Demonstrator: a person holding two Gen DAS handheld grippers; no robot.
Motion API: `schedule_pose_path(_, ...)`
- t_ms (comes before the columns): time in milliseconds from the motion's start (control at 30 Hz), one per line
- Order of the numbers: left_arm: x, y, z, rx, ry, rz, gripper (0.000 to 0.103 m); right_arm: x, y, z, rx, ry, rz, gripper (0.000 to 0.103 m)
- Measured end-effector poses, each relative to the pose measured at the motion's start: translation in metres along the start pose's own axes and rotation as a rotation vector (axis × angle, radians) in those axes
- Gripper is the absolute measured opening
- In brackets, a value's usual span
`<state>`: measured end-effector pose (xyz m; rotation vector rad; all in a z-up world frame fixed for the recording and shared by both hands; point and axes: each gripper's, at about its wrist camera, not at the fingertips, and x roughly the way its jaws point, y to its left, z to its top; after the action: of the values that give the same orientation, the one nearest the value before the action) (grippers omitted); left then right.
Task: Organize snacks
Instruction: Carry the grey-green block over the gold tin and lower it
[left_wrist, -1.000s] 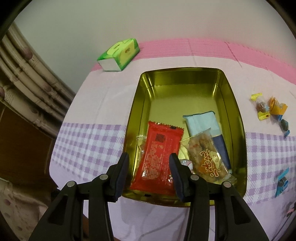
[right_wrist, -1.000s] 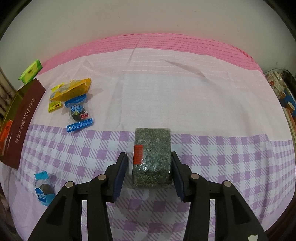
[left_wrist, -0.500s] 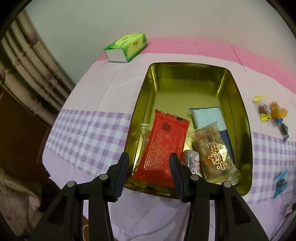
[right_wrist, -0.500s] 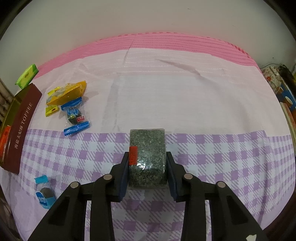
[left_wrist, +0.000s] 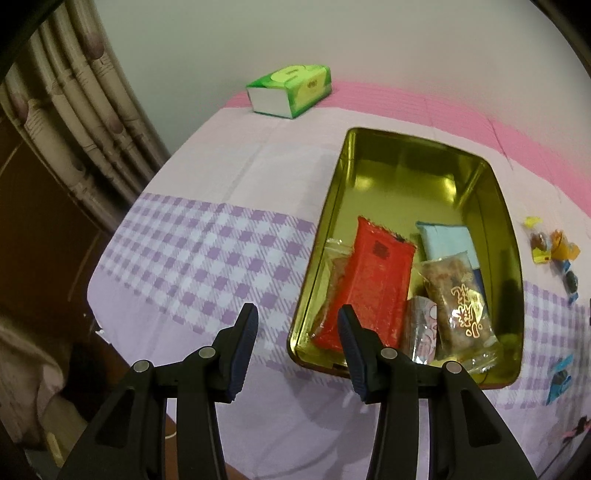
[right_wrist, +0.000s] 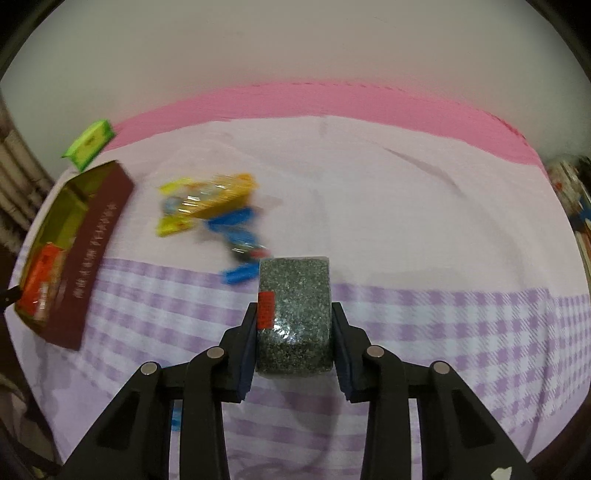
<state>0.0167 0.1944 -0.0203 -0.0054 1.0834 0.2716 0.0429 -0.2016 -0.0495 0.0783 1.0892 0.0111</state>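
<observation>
Right gripper (right_wrist: 294, 332) fingers just closed on the speckled dark-green plastic-wrapped block (right_wrist: 294, 314), now lifted off the checked worktop. Left gripper (left_wrist: 297, 339) hangs half-open, empty, beside the gold rectangular tin (left_wrist: 515, 266). Several packets are in; wrapped candies (right_wrist: 210, 205) still wait outside.

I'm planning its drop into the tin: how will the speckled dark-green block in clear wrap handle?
The speckled dark-green block keeps square edges between the right gripper pads, so probably stiff. Glossy wrap may slip. Flat faces: unlikely to roll.
</observation>
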Motion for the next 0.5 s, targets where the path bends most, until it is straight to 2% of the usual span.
schedule_pose_path(167,-0.001,0.005,-0.001,-0.019,-0.017,-0.003,0.046,-0.002,0.045,0.014,-0.081,-0.009,0.066,0.033)
schedule_pose_path(300,0.002,0.006,-0.001,-0.032,0.000,-0.012,0.046,-0.001,0.087,0.022,-0.145,-0.012,0.120,0.033)
schedule_pose_path(333,0.002,0.007,-0.001,-0.035,-0.002,-0.015,0.046,-0.006,0.108,0.015,-0.160,-0.014,0.129,0.033)
schedule_pose_path(500,0.001,0.014,-0.002,-0.055,-0.018,-0.009,0.046,-0.004,0.157,0.021,-0.228,-0.017,0.176,0.033)
